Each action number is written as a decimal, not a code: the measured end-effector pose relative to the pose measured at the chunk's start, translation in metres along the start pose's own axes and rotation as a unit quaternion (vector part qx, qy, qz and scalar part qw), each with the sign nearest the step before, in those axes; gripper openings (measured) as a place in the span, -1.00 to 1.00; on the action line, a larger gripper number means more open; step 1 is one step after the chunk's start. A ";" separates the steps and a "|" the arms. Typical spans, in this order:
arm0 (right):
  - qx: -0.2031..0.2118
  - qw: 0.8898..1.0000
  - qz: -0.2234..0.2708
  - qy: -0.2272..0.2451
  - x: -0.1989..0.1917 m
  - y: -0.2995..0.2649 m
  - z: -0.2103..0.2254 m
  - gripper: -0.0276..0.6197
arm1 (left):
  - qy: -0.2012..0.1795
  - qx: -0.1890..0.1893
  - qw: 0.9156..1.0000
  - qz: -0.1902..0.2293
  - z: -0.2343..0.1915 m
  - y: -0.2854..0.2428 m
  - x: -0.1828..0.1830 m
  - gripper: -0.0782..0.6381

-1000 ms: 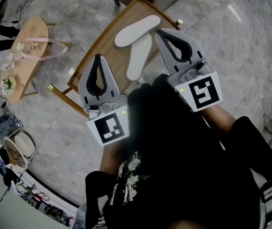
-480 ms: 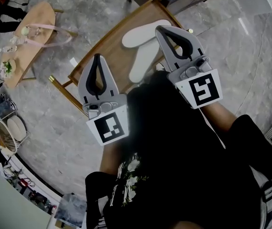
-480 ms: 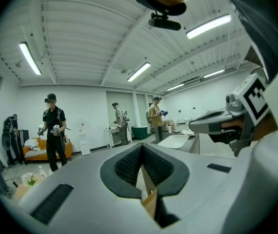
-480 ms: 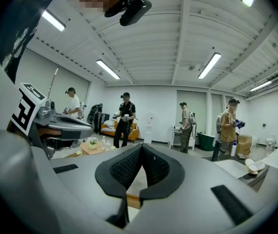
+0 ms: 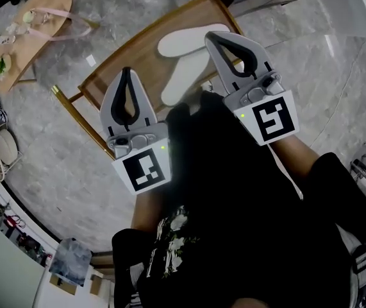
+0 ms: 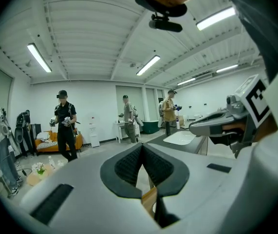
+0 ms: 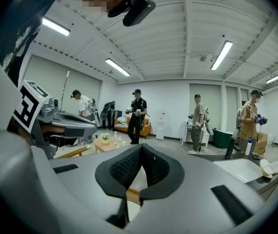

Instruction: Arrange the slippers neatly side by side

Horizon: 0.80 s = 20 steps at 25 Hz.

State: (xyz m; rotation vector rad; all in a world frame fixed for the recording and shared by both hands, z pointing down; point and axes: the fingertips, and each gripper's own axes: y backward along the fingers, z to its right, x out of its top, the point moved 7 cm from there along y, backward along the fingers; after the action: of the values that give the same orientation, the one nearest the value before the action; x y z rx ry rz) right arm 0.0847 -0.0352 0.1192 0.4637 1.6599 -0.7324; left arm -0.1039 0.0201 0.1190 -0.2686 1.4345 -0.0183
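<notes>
Head view first: two white slippers out on the wooden surface (image 5: pixel 147 53), not yet side by side. Far slipper (image 5: pixel 183 42) lying almost crosswise, near slipper (image 5: pixel 181 79) slanting up toward it. Spread like a V, meeting or nearly meeting at the right-hand ends; hard to say which, with the right gripper (image 5: pixel 212 37) in front.

Right gripper shut tight, pads pressed together, nothing between them. Tip showing just over the right end of the far slipper; touching or hovering, impossible to tell from above.

Left gripper (image 5: pixel 126 71) shut as well and empty, poised over the left part of the surface. Clearly apart from both slippers, with the near slipper's lower end off to its right.

Both grippers pointing the same way, away from the body, slippers lying between them and slightly ahead.

Over to the gripper views: black ribbed pads closed on each other in both, a strip of wooden rim just below.

Beyond all that, grey stone floor (image 5: pixel 74 172), a small wooden side table (image 5: pixel 41 5) with flowers on it, and several people (image 7: pixel 138 113) standing about in a bright room.
</notes>
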 end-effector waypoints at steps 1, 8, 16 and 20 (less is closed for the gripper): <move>0.004 1.000 0.001 0.002 -0.001 -0.001 0.002 -0.92 | 0.001 0.004 1.000 -0.003 0.002 0.000 -0.002 -0.78; 0.033 0.999 0.000 0.013 -0.010 -0.002 0.009 -0.92 | 0.007 0.024 0.999 -0.029 0.014 0.008 -0.010 -0.78; 0.096 0.994 -0.010 0.053 -0.033 -0.007 0.015 -0.92 | 0.015 0.045 0.998 -0.050 0.035 0.004 -0.030 -0.78; 0.120 0.989 -0.023 0.078 -0.050 -0.011 0.017 -0.92 | 0.031 0.057 0.996 -0.060 0.046 0.001 -0.043 -0.78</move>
State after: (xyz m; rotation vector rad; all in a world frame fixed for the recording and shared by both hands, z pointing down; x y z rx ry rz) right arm 0.1007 -0.0498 0.1686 0.6693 1.7401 -0.9567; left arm -0.0653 0.0363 0.1659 -0.2610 1.4724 -0.2084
